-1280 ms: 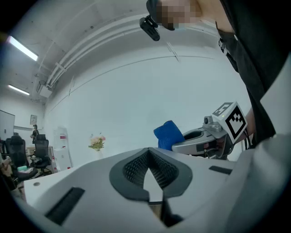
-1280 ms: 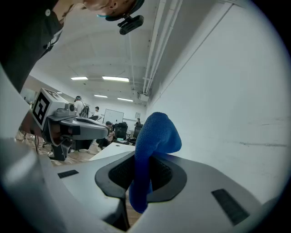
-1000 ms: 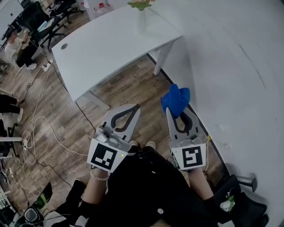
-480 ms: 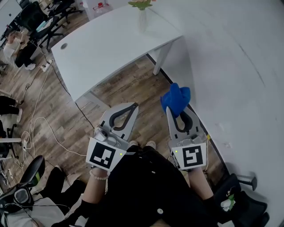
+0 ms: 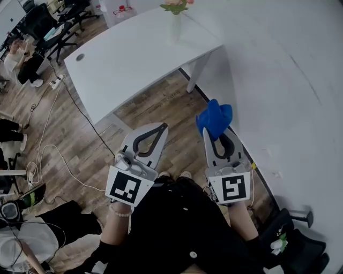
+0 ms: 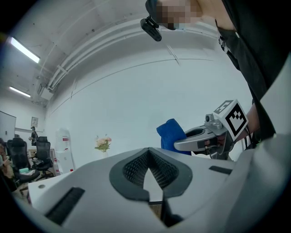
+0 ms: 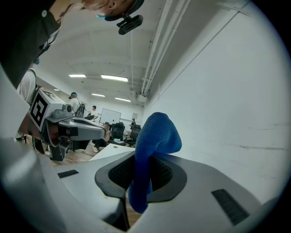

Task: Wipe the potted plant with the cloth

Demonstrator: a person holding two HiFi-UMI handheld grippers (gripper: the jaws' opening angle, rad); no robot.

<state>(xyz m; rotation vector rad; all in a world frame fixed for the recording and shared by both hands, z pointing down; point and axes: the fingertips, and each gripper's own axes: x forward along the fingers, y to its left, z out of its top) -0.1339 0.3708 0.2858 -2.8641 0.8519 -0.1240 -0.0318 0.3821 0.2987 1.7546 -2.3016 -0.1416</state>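
Nearest, the person's dark clothing [image 5: 177, 225] filled the bottom of the head view, with both claws held out level in front of it, side by side. The left claw [image 5: 161, 127] was clenched shut on nothing, probably kept free to steady things later. The right claw [image 5: 215, 138] was grasping the blue cloth [image 5: 214, 118]. A rounded bunch stood up past its tips and a tail hung down between the jaws, and that bunch looked like the intended wiping face.

Below them lay the wooden floor [image 5: 161, 104], with cables [image 5: 59, 152] trailing at the left and a white wall [image 5: 289, 80] close on the right. Farther on stood the white table [image 5: 123, 59]. At its far end, well apart from the cloth, was the potted plant [image 5: 174, 7], so wiping had not yet begun.

The plant's top was cut off by the frame edge, and its pale container was hard to tell from the table. The left claw's view showed it only as a small pink-and-green sprig, and the right claw's view did not show it at all. The people [image 5: 20, 59] and chairs [image 5: 40, 20] beyond were too small to read.
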